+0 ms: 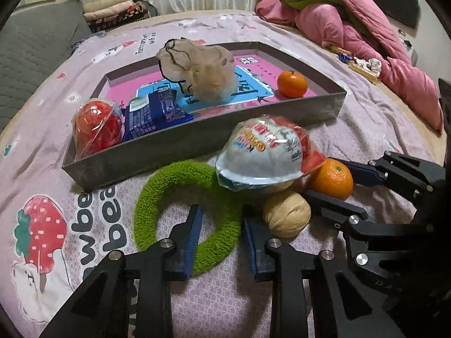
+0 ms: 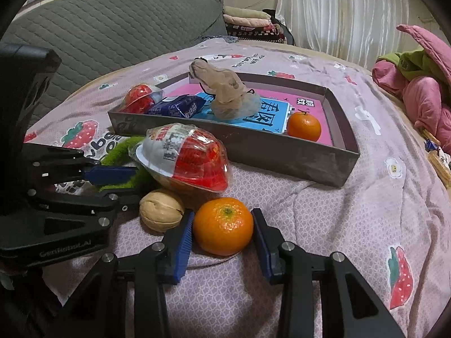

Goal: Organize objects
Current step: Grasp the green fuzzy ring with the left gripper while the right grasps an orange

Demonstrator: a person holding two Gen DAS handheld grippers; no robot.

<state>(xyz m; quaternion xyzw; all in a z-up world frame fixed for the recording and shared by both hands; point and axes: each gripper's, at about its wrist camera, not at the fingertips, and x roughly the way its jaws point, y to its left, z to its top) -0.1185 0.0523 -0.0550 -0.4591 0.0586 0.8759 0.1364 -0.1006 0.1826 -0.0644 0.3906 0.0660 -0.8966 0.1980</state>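
Observation:
A grey box (image 1: 197, 143) on the bed holds a red packaged bowl (image 1: 95, 129), a blue pack (image 1: 152, 112), a beige mesh pouch (image 1: 197, 67) and an orange (image 1: 291, 83). In front of it lie a green fuzzy ring (image 1: 180, 180), a wrapped red-and-white bowl (image 1: 265, 152), a walnut (image 1: 287, 214) and a second orange (image 2: 222, 225). My left gripper (image 1: 221, 225) is open, its jaws either side of the ring's right part. My right gripper (image 2: 222, 225) is open, its jaws flanking the second orange, close to it or touching.
The box (image 2: 253, 146) sits mid-bed on a pink strawberry-print sheet (image 2: 366, 197). Pink and green bedding (image 1: 352, 28) is piled at the back right. A grey cushion (image 2: 98, 28) and folded clothes (image 2: 251, 22) lie at the back left.

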